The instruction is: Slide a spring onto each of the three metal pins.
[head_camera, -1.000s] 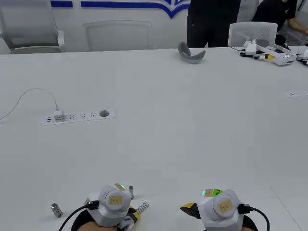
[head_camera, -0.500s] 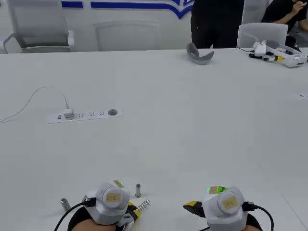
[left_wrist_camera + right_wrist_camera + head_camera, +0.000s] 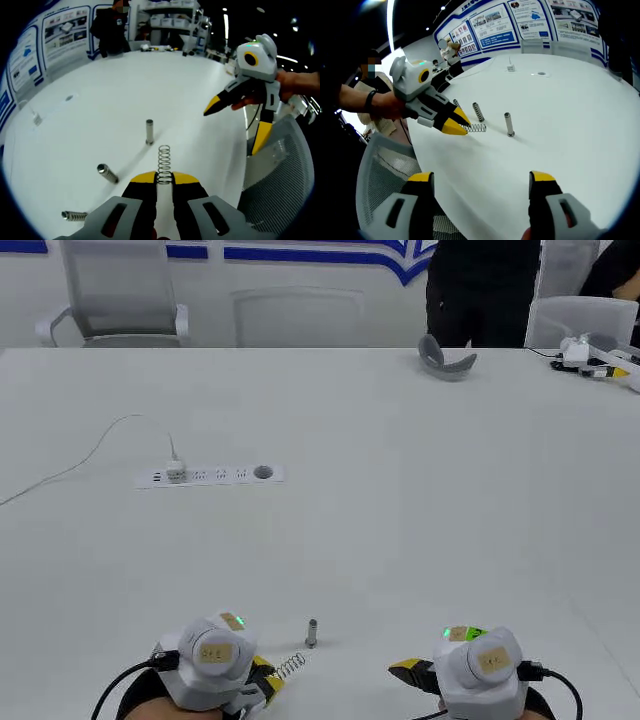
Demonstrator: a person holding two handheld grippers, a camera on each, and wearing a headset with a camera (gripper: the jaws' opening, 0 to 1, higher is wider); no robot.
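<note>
My left gripper (image 3: 268,677) is at the table's near edge, shut on one end of a bare spring (image 3: 291,665) that sticks out toward a bare upright metal pin (image 3: 311,633). In the left gripper view the spring (image 3: 164,160) stands out of my gripper (image 3: 164,177), its free end just short of the pin (image 3: 149,132). A pin wearing a spring (image 3: 107,173) stands nearer left, and another sprung pin (image 3: 75,215) lies beyond it. My right gripper (image 3: 407,672) hovers open to the right, holding nothing (image 3: 482,177); from it I see the left gripper (image 3: 451,125), spring (image 3: 476,128) and pin (image 3: 508,124).
A white power strip (image 3: 210,476) with a plugged cable lies mid-table on the left. A grey curved object (image 3: 446,355) sits at the far edge, with white devices (image 3: 590,352) at the far right. Chairs and a standing person are behind the table.
The head camera has panned left, so the whole table shifts right. Relative to the pin, my left gripper and its spring have moved from the pin's right to its left.
</note>
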